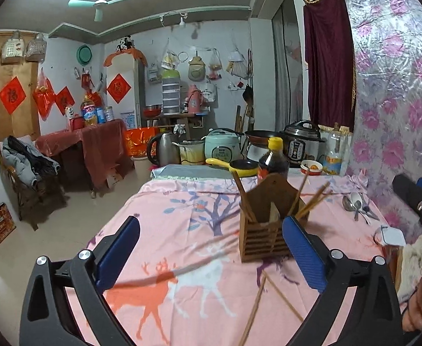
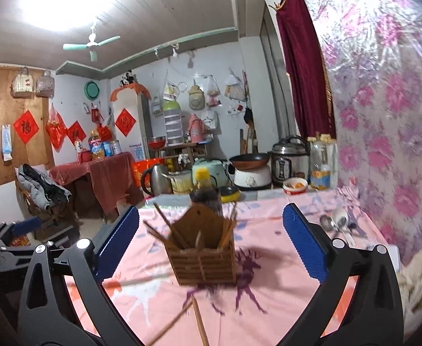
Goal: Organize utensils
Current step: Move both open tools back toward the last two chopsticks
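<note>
Chopsticks [image 2: 182, 321] lie loose below both wide-open jaws.

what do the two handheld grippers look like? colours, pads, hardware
Both match: left gripper and right gripper have matte black linkage arms with triangular cutouts, silver pivot bolts, and jaws faced with ribbed blue pads. No cables or markings visible.

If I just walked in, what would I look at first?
Probably the wooden chopstick holder in the middle of the pink deer tablecloth, with chopsticks poking out. A few loose chopsticks lie in front of it, and spoons sit by the flowery wall.
</note>
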The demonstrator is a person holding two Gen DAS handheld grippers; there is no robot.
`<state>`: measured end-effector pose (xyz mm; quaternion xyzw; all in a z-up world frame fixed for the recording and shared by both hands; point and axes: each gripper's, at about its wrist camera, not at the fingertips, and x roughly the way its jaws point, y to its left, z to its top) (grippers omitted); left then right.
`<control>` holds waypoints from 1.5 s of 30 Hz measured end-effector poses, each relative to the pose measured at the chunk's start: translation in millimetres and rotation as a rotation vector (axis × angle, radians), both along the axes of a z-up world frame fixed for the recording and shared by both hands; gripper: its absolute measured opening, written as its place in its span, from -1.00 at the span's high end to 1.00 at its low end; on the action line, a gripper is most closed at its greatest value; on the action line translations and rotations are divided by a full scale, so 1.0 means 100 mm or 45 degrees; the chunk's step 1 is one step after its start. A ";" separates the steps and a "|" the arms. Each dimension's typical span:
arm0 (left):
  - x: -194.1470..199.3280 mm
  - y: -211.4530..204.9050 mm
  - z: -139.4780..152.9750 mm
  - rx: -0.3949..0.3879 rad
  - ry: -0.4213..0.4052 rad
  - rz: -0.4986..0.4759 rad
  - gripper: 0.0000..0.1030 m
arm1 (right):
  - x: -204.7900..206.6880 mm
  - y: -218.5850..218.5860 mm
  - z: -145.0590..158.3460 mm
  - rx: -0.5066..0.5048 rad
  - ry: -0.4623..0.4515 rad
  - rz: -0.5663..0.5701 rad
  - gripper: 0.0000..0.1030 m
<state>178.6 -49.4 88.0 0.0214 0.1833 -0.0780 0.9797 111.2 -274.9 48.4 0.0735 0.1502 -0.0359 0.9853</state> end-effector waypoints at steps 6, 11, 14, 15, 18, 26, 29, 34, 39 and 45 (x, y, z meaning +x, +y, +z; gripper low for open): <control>-0.38 0.07 -0.04 -0.030 0.018 0.016 -0.89 | -0.43 -0.01 -0.18 0.048 0.054 -0.019 -0.87; -0.87 0.11 0.02 -0.030 -0.040 0.030 -0.89 | -0.87 -0.05 -0.10 0.103 0.011 -0.008 -0.87; -1.25 0.11 0.07 -0.015 -0.100 0.044 -0.89 | -1.22 -0.03 0.00 0.110 -0.050 0.007 -0.87; -1.35 0.12 0.08 -0.010 -0.119 0.048 -0.89 | -1.31 -0.01 0.03 0.107 -0.063 0.012 -0.87; -1.68 0.15 0.08 0.002 -0.166 0.065 -0.89 | -1.61 0.02 0.08 0.085 -0.099 0.026 -0.87; -1.98 0.23 -0.02 0.025 -0.210 0.074 -0.89 | -1.79 0.07 0.02 0.064 -0.105 0.024 -0.87; -1.85 0.24 -0.14 0.030 -0.164 0.085 -0.89 | -1.70 0.08 -0.12 0.078 -0.053 0.030 -0.87; -1.58 0.25 -0.43 0.026 -0.037 0.089 -0.89 | -1.53 0.13 -0.41 0.038 0.050 0.023 -0.87; -1.34 0.24 -0.73 0.045 0.079 0.089 -0.89 | -1.40 0.17 -0.65 0.035 0.141 0.034 -0.87; -1.06 0.24 -1.06 0.062 0.199 0.085 -0.89 | -1.21 0.10 -0.96 0.032 0.254 0.019 -0.87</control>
